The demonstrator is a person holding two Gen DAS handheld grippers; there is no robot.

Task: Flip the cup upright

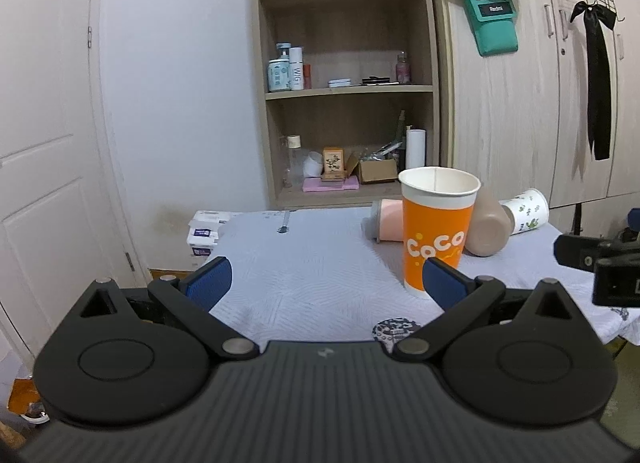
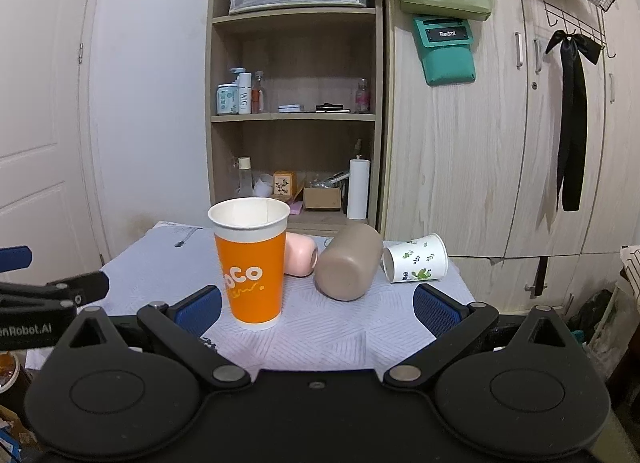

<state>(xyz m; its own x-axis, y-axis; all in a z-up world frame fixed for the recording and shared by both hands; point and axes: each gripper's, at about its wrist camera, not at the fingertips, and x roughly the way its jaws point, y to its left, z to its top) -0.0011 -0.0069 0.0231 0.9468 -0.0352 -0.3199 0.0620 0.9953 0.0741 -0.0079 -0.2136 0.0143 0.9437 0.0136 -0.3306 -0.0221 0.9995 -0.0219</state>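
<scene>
An orange paper cup marked "CoCo" stands upright on the cloth-covered table; it also shows in the right wrist view. Behind it three cups lie on their sides: a pink cup, a brown cup and a white leaf-print paper cup. In the left wrist view they are the pink cup, the brown cup and the white cup. My left gripper is open and empty near the table's front. My right gripper is open and empty, short of the brown cup.
A wooden shelf unit with bottles and boxes stands behind the table. Wardrobe doors are to the right, a white door to the left. The right gripper's body shows at the right edge of the left wrist view.
</scene>
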